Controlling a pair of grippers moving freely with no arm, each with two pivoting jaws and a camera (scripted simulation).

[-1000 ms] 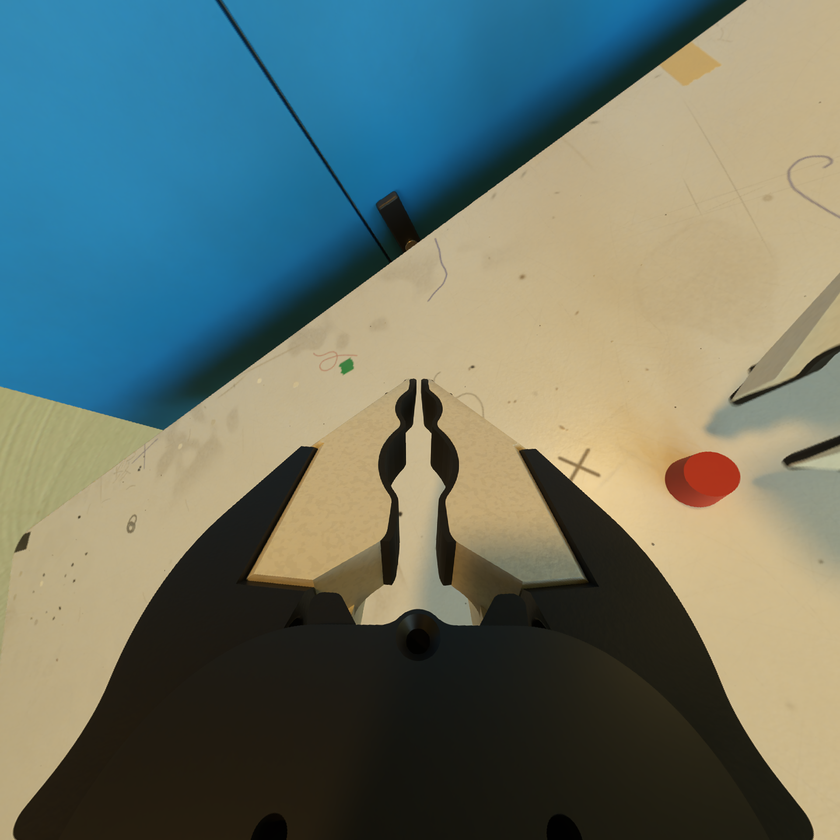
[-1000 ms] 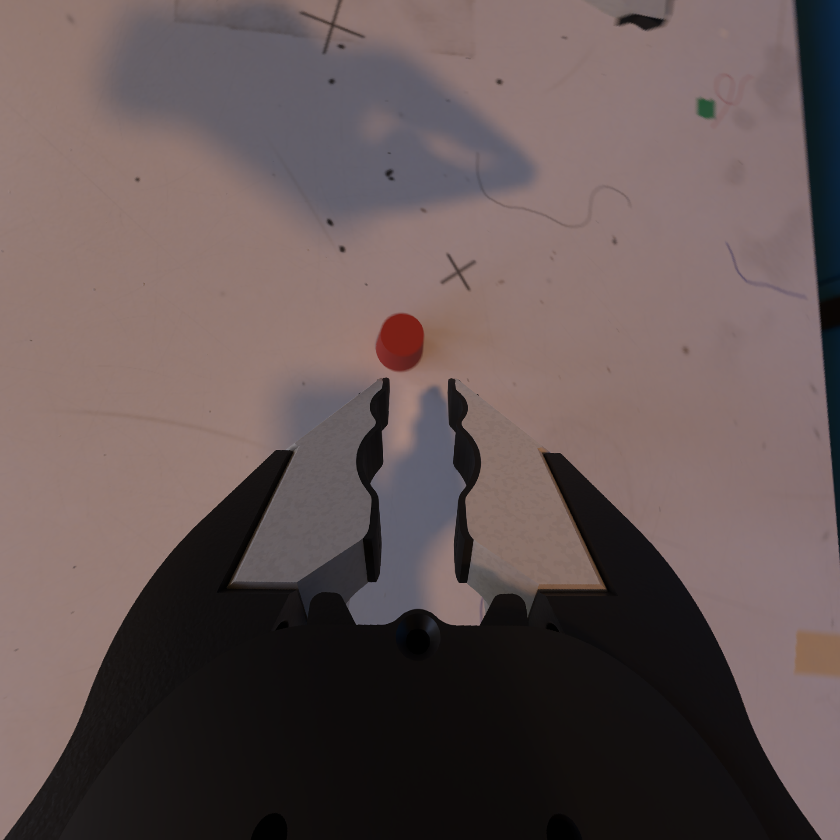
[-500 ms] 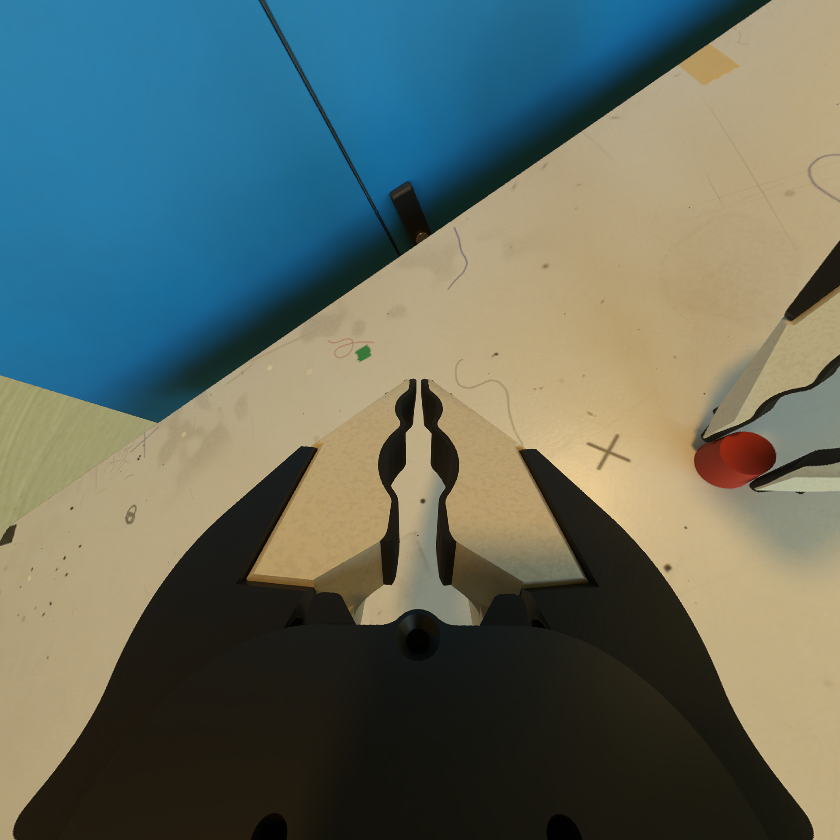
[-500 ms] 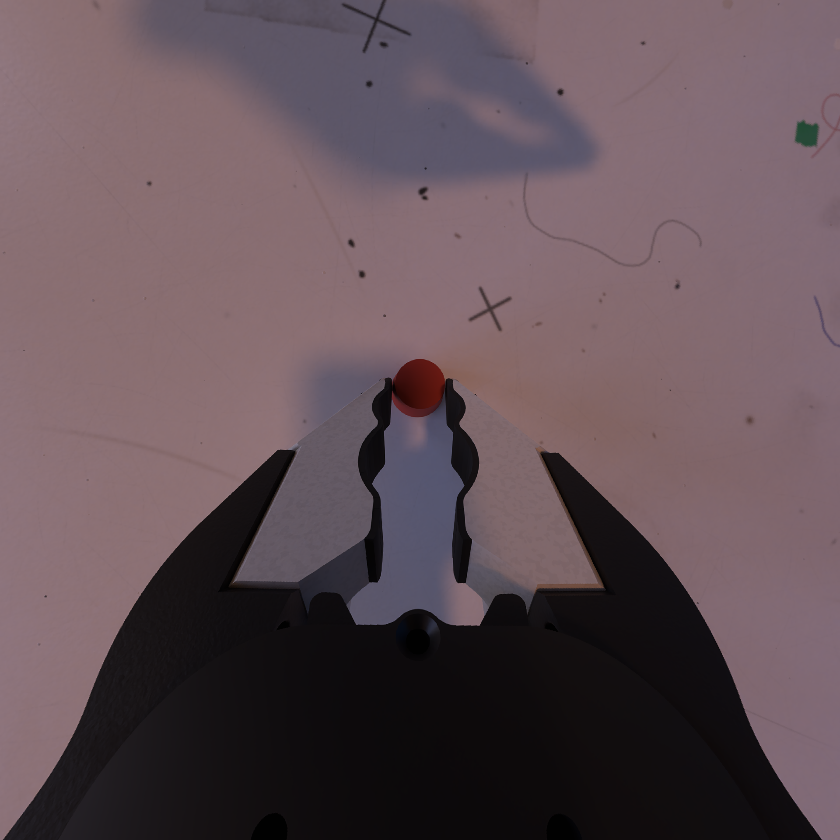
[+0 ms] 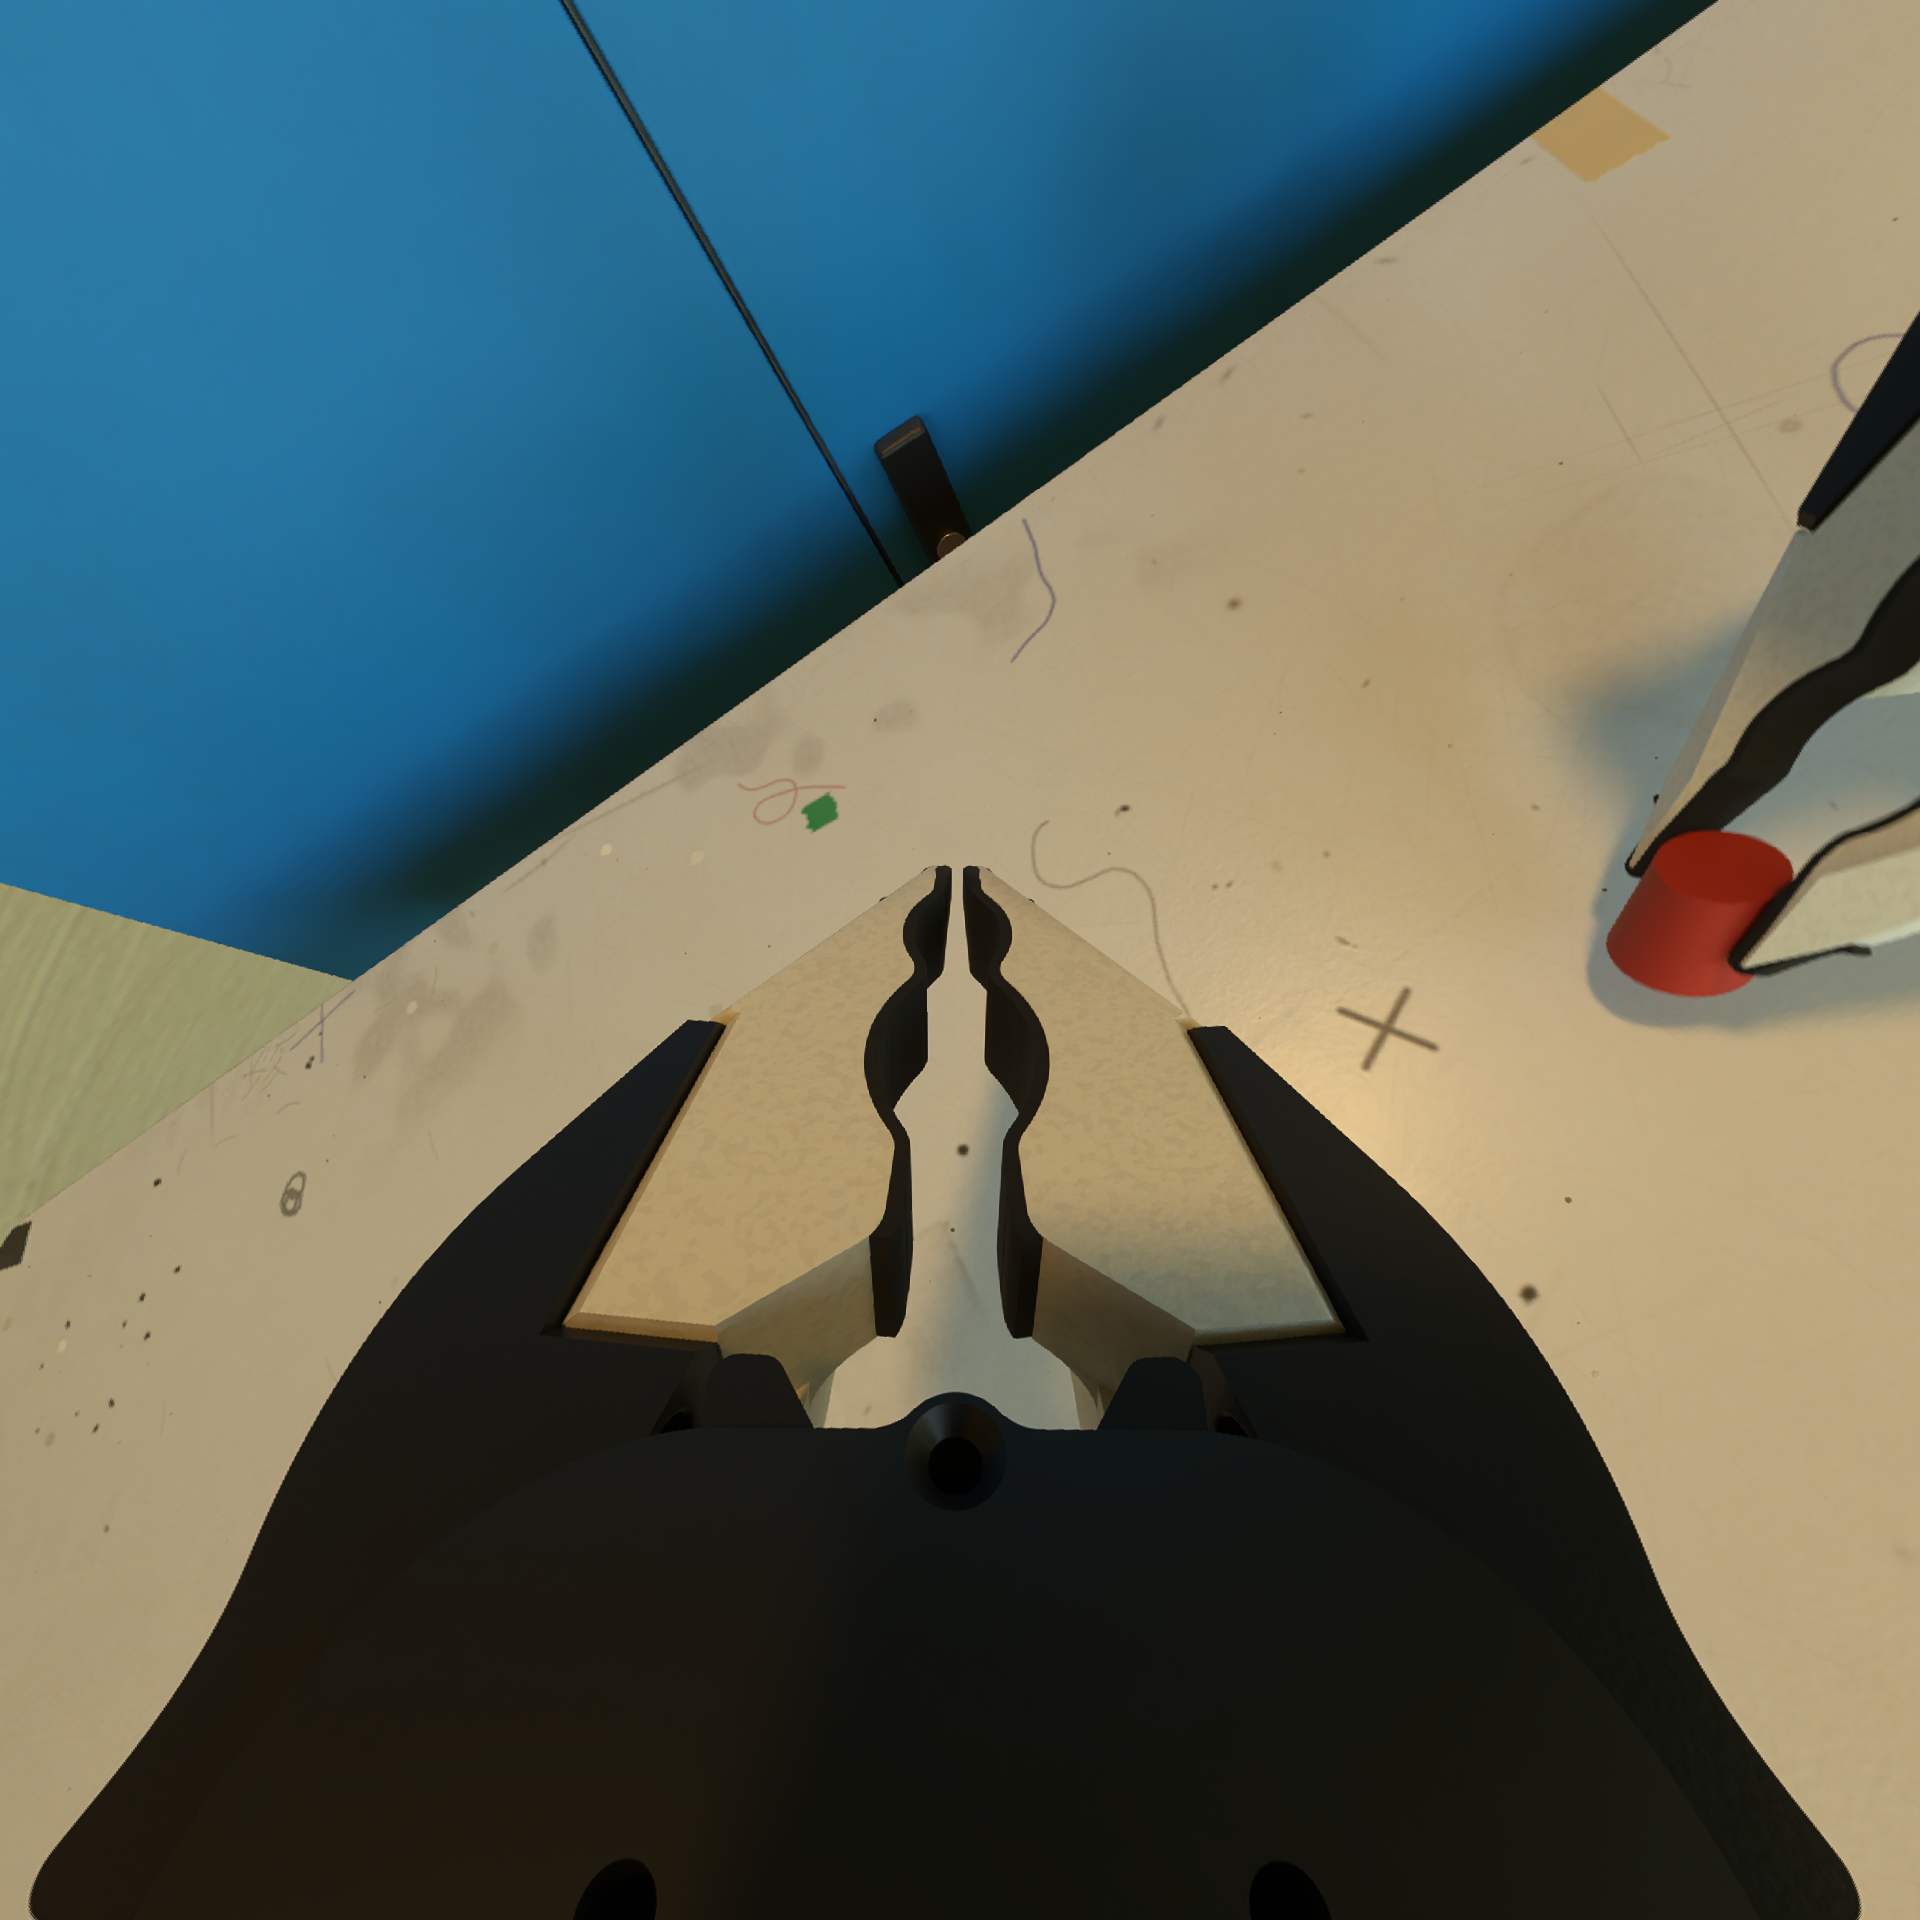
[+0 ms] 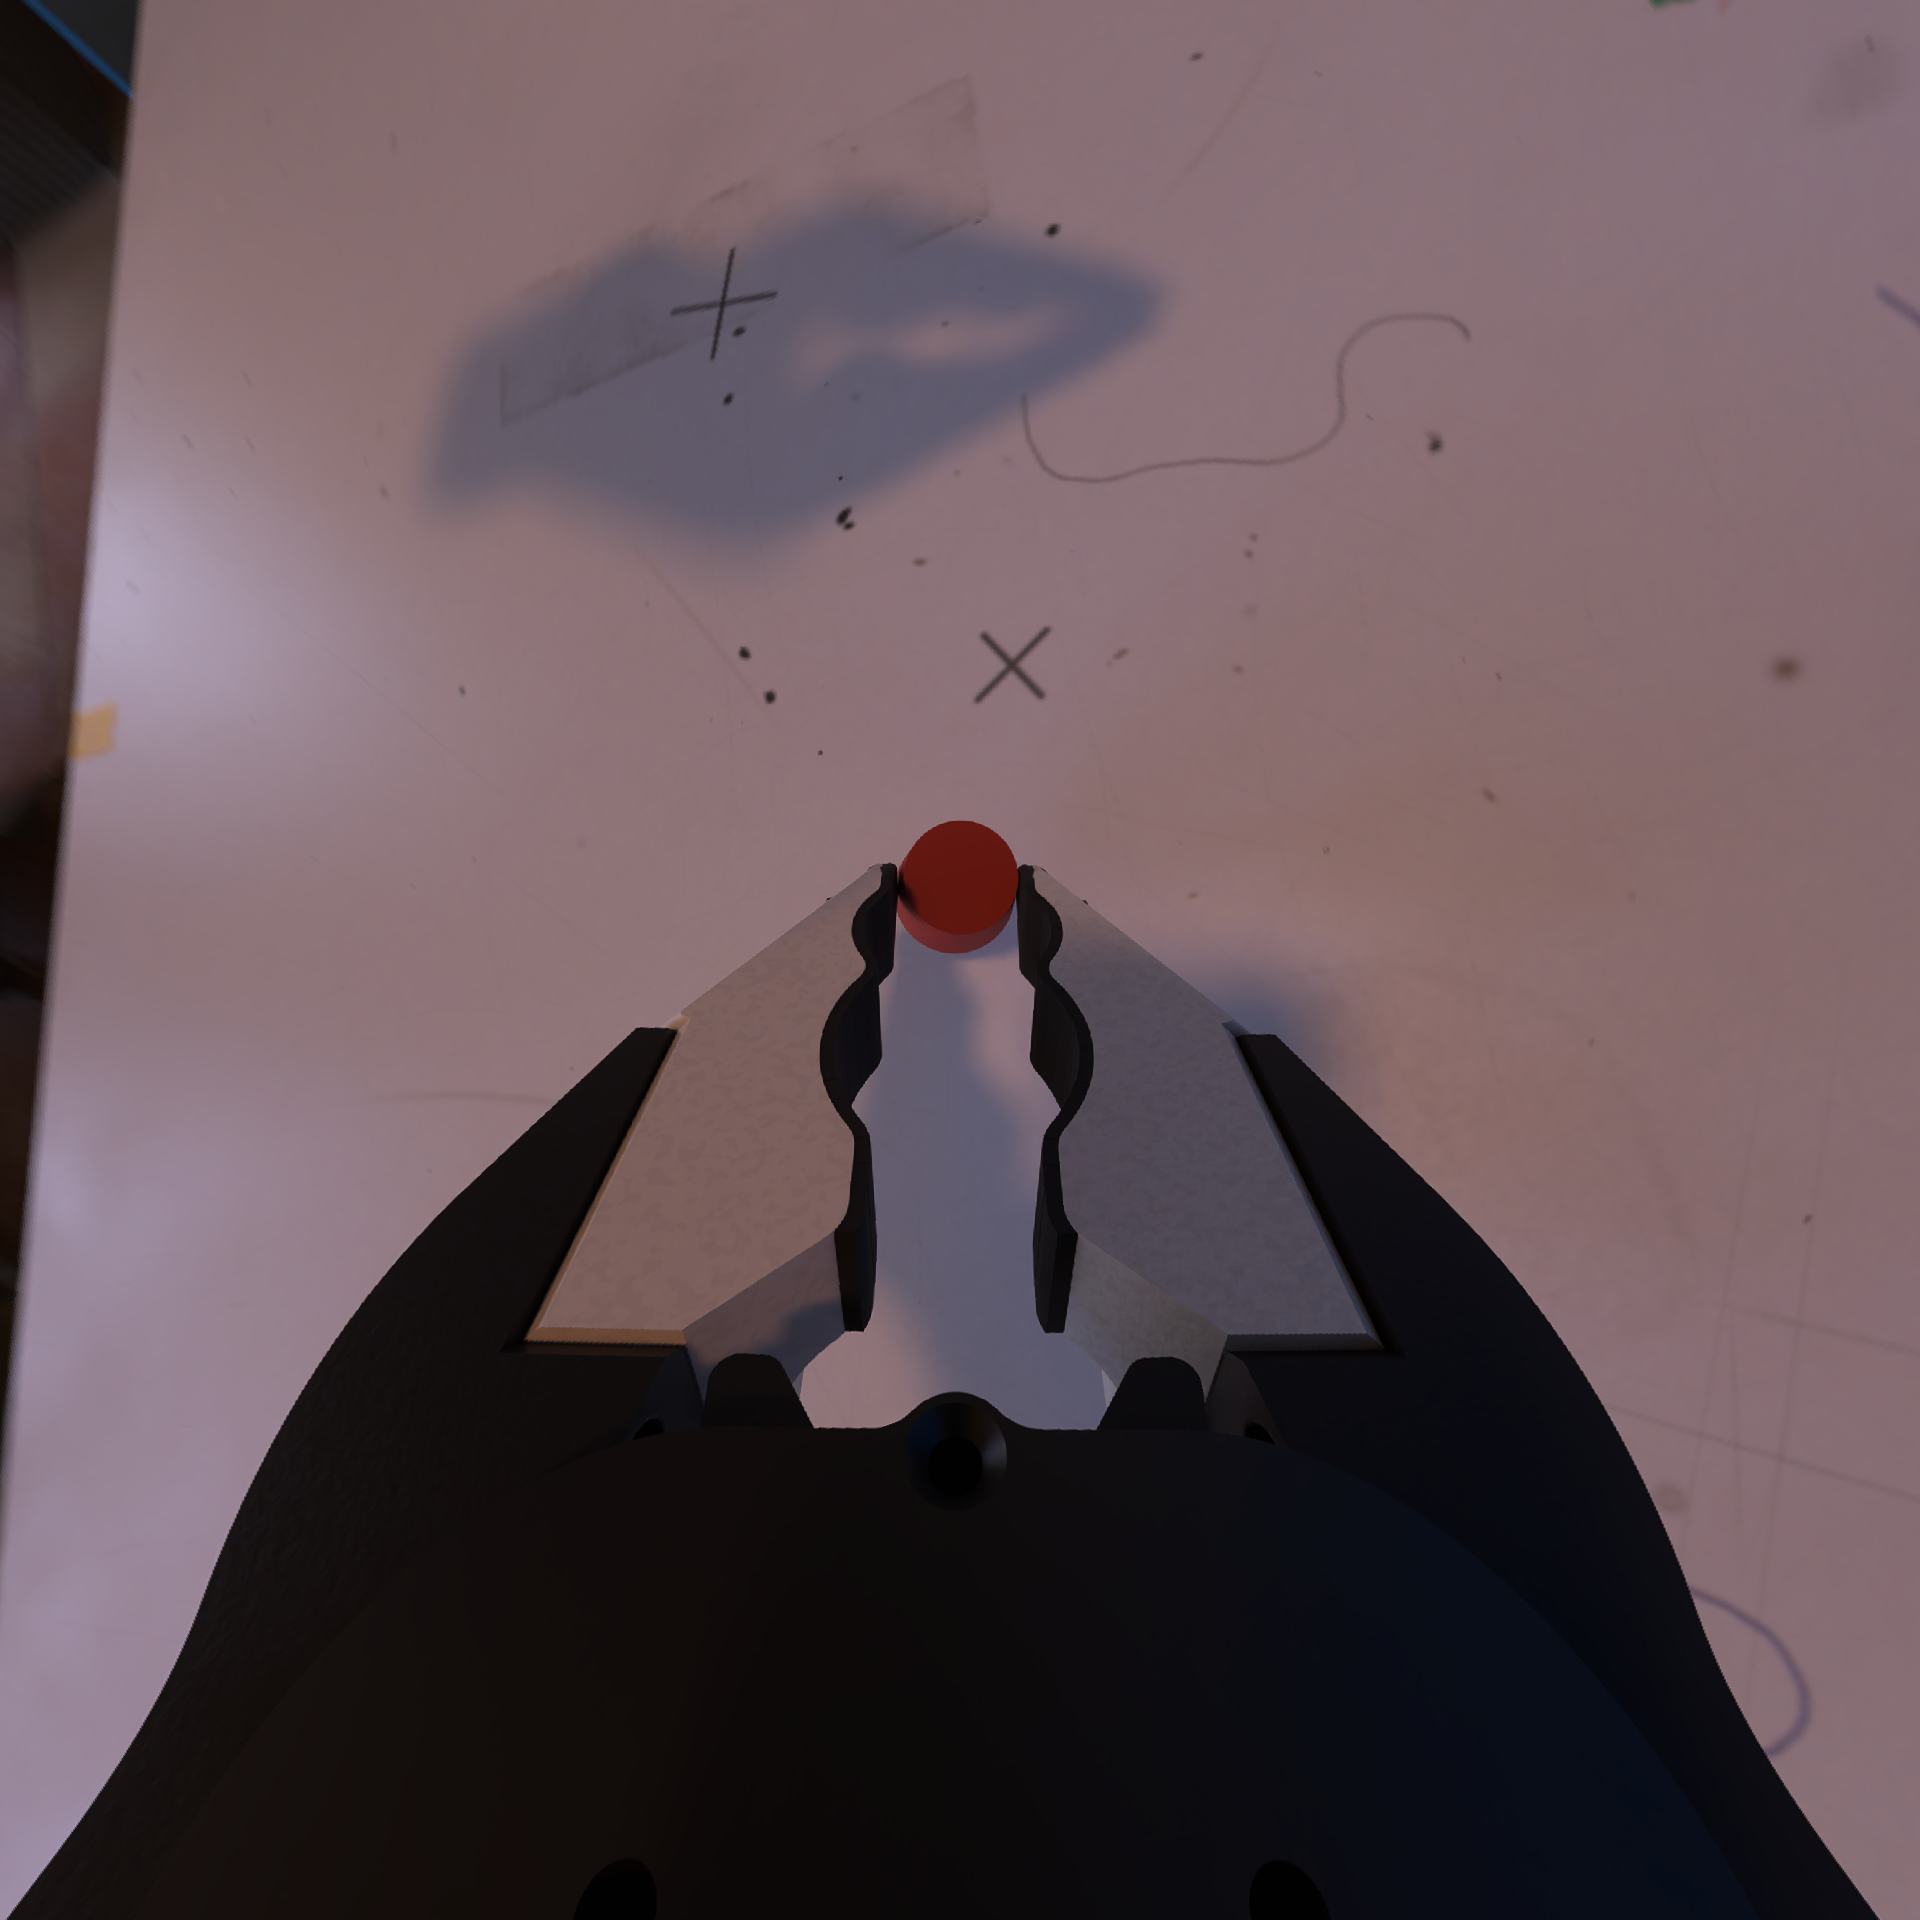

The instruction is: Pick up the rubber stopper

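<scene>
The rubber stopper point(image 6: 957, 904) is a small red tapered plug. It sits between the fingertips of my right gripper point(image 6: 956, 881), whose jaws are closed against its two sides. In the left wrist view the stopper point(image 5: 1688, 920) shows at the far right, pinched by the right gripper point(image 5: 1694, 912), at or just above the beige table point(image 5: 1351, 623); I cannot tell which. My left gripper point(image 5: 956, 875) is shut and empty, hovering over the table well left of the stopper.
The table's far edge runs diagonally in the left wrist view, with a blue surface point(image 5: 416, 364) and a black bracket point(image 5: 920, 488) beyond it. Pen crosses point(image 6: 1011, 665), a green scrap point(image 5: 821, 812) and tape point(image 5: 1600, 135) mark the top. The table's left edge point(image 6: 94, 623) shows.
My right gripper moved forward until the stopper was between its fingertips, then closed on it. Its view now takes in more of the table. The left gripper stayed shut and shifted slightly.
</scene>
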